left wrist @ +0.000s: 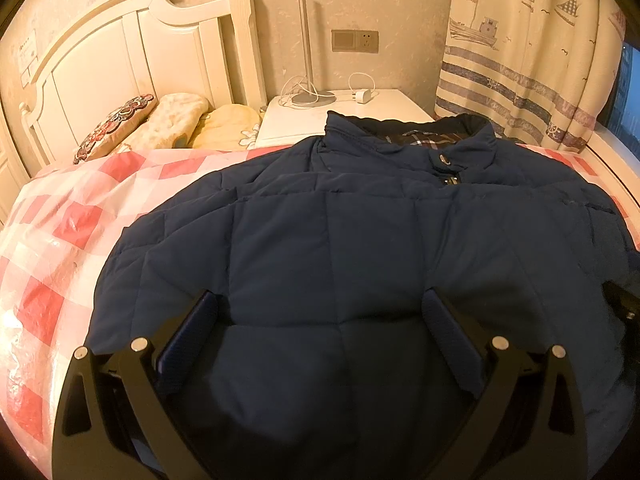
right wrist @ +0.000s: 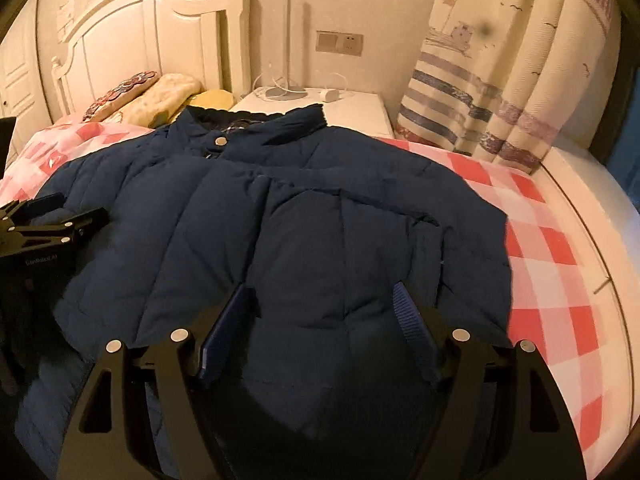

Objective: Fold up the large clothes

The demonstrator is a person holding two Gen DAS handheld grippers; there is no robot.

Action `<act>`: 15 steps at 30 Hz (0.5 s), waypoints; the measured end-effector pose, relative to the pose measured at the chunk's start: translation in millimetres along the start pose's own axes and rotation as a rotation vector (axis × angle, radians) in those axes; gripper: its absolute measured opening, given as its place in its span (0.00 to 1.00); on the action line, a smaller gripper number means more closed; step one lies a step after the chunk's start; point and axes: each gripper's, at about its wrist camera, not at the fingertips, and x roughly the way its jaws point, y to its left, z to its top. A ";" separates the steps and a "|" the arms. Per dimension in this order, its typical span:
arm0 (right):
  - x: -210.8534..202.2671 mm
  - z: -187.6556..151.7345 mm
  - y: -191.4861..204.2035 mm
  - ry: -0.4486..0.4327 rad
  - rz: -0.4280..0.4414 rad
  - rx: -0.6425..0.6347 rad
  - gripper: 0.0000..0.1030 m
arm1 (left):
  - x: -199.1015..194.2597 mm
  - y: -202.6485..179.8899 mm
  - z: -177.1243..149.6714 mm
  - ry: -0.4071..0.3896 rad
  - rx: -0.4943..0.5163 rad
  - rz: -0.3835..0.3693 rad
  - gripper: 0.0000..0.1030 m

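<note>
Navy quilted jacket (left wrist: pixel 360 240) lies front-up on the bed, spread over a pink-and-white checked cover (left wrist: pixel 60 220), collar toward the nightstand (left wrist: pixel 344 116) and the white headboard (left wrist: pixel 120 60). One snap and the zip pull show just below the collar. A sleeve is folded across the chest on the curtain side, seen in the right wrist view. Left gripper (left wrist: pixel 320 320): jaws stand wide apart over the lower front of the jacket, quilted fabric filling the gap between them; the blue pads (left wrist: pixel 188 340) do not press on the cloth, nothing is held. Whether the fingertips rest on the fabric cannot be told. Right gripper (right wrist: pixel 324 320): jaws fairly wide, a rounded bulge of the folded sleeve lies between them; the blue pads (right wrist: pixel 224 332) sit just beside the fabric on either side, with no pinch visible, so no grip. In the right wrist view the left gripper appears at the left edge, over the jacket's far side, well apart from the right one. Behind: lamp stand (left wrist: pixel 306 40), white charger (left wrist: pixel 364 96), sailboat-print curtain (left wrist: pixel 520 60), pillows (left wrist: pixel 160 120).
</note>
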 end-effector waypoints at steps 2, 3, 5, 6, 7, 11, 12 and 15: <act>-18.2 -3.9 5.8 -0.045 -0.014 -0.002 0.70 | 0.2 0.0 0.0 0.001 -0.001 -0.002 0.98; -24.4 -7.5 8.6 -0.062 -0.023 -0.006 0.71 | -0.3 -0.2 -0.2 0.000 0.000 -0.001 0.98; -31.9 -18.3 14.2 -0.079 -0.046 -0.021 0.82 | -0.1 0.0 0.0 0.000 -0.001 -0.002 0.98; -27.7 -23.4 16.6 -0.062 -0.043 -0.034 0.83 | -0.5 -0.1 -0.2 -0.001 -0.001 -0.002 0.98; -21.1 -27.2 17.9 -0.036 -0.036 -0.045 0.83 | -0.7 -0.4 -0.3 -0.002 0.000 -0.001 0.98; -10.2 -23.8 10.8 0.004 0.006 -0.025 0.84 | -0.2 -0.4 -0.1 -0.001 0.000 -0.001 0.98; -9.5 -24.1 10.3 0.006 0.009 -0.021 0.84 | -0.1 -0.4 0.0 0.001 -0.001 -0.001 0.98; -9.2 -25.0 12.5 0.007 -0.001 -0.028 0.84 | -0.2 -0.9 0.0 0.000 0.001 0.002 0.98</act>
